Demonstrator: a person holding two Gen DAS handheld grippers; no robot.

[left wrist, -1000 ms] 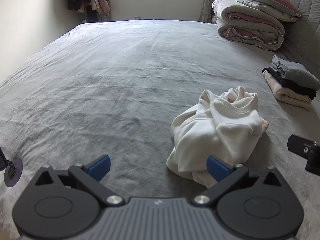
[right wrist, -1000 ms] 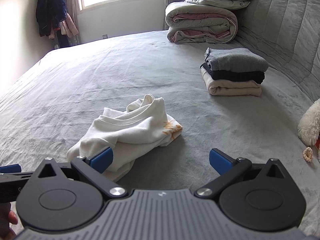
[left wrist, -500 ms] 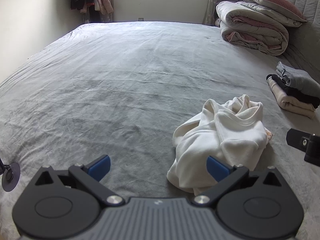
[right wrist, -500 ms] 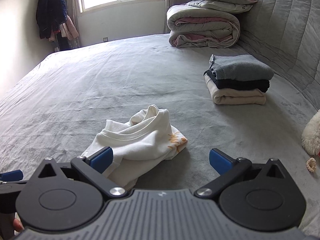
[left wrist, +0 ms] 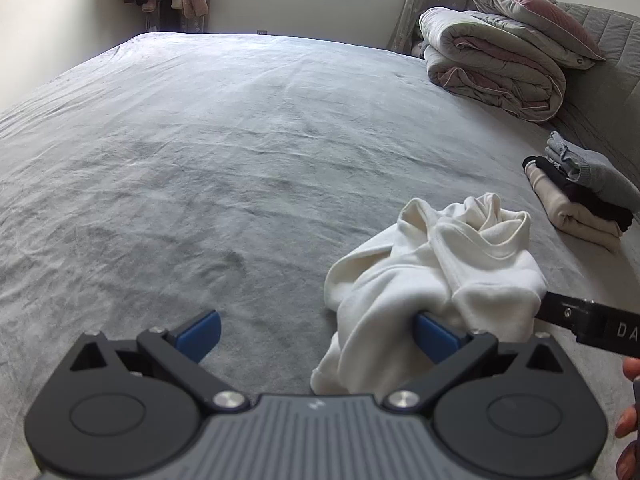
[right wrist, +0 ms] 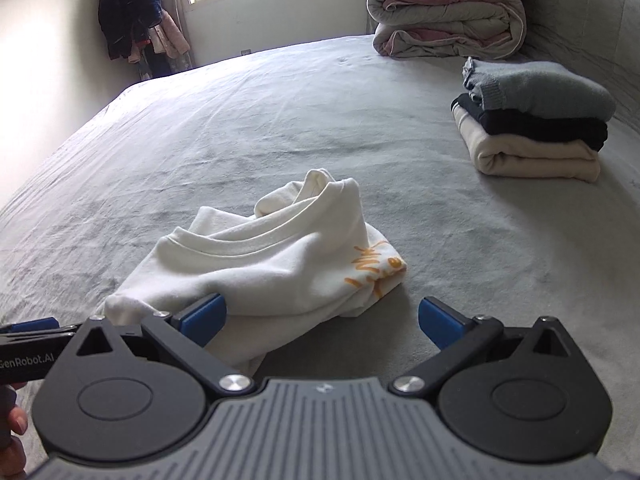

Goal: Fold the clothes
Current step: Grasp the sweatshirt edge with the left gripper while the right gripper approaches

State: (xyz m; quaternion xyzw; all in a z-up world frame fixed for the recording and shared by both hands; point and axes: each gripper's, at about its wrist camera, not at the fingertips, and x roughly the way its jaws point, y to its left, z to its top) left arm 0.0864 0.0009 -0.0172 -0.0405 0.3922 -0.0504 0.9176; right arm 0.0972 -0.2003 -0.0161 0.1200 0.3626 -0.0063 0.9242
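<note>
A crumpled white sweatshirt [left wrist: 436, 276] with orange lettering [right wrist: 372, 266] lies in a heap on the grey bed. My left gripper [left wrist: 316, 330] is open and low at the heap's near left edge; its right blue pad [left wrist: 434, 338] touches the cloth's underside fold. My right gripper [right wrist: 322, 320] is open too, close to the heap's near side, with its left pad [right wrist: 202, 316] against the white fabric. Neither has cloth pinched between its fingers.
A stack of three folded garments [right wrist: 532, 120] sits at the right of the bed. A rolled duvet [left wrist: 496, 60] and pillow lie at the far right by the headboard. Clothes hang in the far left corner [right wrist: 132, 20]. The grey sheet [left wrist: 200, 152] spreads wide to the left.
Both grippers have moved forward and down to the white sweatshirt, which now fills more of each view. Their pads now touch the cloth; the heap itself has hardly shifted.
</note>
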